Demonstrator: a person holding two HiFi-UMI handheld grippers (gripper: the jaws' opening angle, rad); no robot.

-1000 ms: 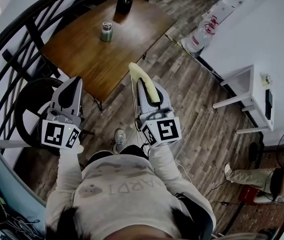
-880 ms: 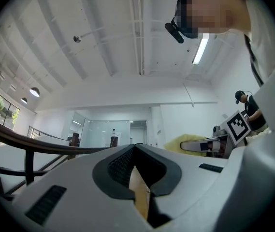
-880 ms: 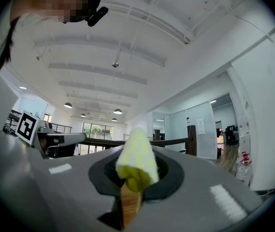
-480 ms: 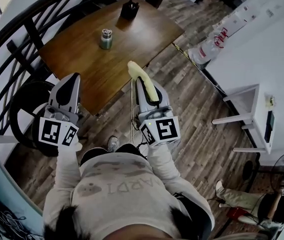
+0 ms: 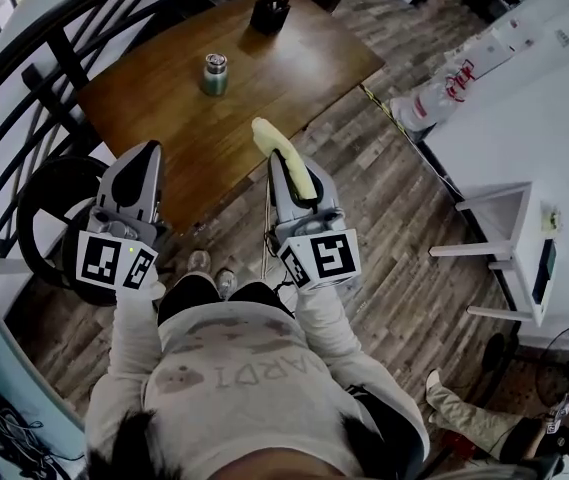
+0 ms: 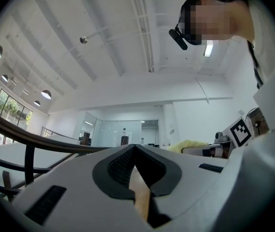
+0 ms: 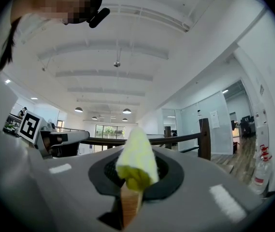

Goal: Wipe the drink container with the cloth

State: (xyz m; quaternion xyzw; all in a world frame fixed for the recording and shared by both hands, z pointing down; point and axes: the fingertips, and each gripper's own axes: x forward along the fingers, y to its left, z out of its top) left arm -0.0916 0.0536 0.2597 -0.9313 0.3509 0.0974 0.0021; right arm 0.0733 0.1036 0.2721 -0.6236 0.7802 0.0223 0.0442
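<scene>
A small metal drink container (image 5: 214, 74) with a green band stands upright on the wooden table (image 5: 264, 78), far ahead of both grippers. My right gripper (image 5: 282, 160) is shut on a yellow cloth (image 5: 282, 156) that sticks out past its tips over the table's near edge; in the right gripper view the cloth (image 7: 136, 162) bulges from the shut jaws. My left gripper (image 5: 146, 160) is shut with nothing in it, held at the table's left near corner. In the left gripper view its jaws (image 6: 133, 159) meet, tilted up toward the ceiling.
A dark box (image 5: 270, 13) sits at the table's far end. A black curved railing (image 5: 54, 48) runs along the left, with a round black stool (image 5: 49, 208) below it. White tables (image 5: 509, 228) and a large water bottle (image 5: 439, 93) stand on the wood floor to the right.
The table and container have shifted slightly in the head view as the person stepped nearer. Both grippers keep their pose, the cloth still held.
</scene>
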